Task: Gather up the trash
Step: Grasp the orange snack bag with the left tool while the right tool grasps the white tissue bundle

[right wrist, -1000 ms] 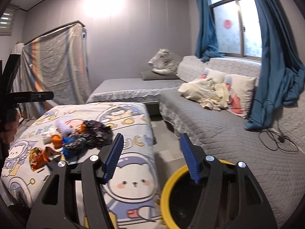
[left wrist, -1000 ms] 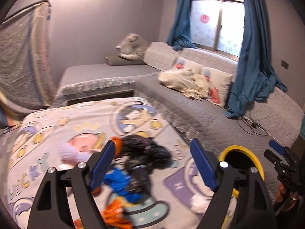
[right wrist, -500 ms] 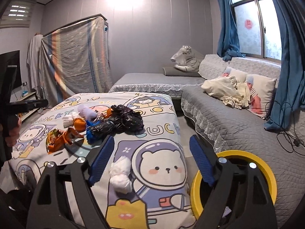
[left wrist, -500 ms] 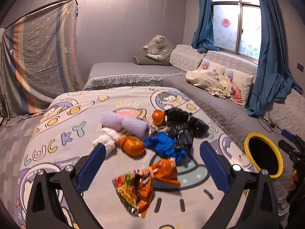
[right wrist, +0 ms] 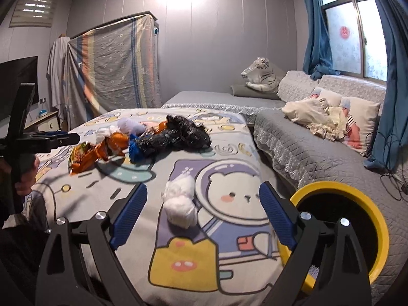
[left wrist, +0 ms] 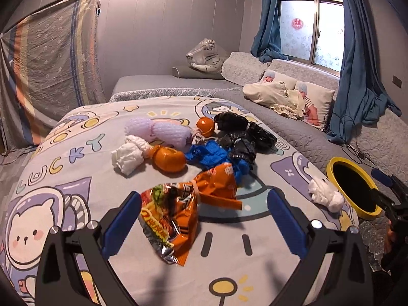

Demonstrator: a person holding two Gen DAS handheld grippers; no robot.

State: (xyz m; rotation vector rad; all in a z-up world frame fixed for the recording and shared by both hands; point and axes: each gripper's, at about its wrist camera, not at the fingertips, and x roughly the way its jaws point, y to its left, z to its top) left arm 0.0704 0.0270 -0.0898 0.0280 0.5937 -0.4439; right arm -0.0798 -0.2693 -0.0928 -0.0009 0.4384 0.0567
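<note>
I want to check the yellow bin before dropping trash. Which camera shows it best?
The right wrist view: the yellow bin sits close, large, beside the table edge, though the right gripper hides part. The left wrist view shows it smaller, at the far right.

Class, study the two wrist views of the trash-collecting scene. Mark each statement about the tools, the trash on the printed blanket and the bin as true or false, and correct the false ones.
1. The left tool is open and holds nothing. True.
2. The orange snack wrapper lies between the left tool's fingers. True.
3. The right tool is shut on the white tissue wad. False: it is open, and the wad lies loose on the blanket.
4. The yellow-rimmed bin stands on the blanket. False: it stands beside the bed, off the blanket's edge.
5. The black plastic bag lies beside blue plastic. True.
</note>
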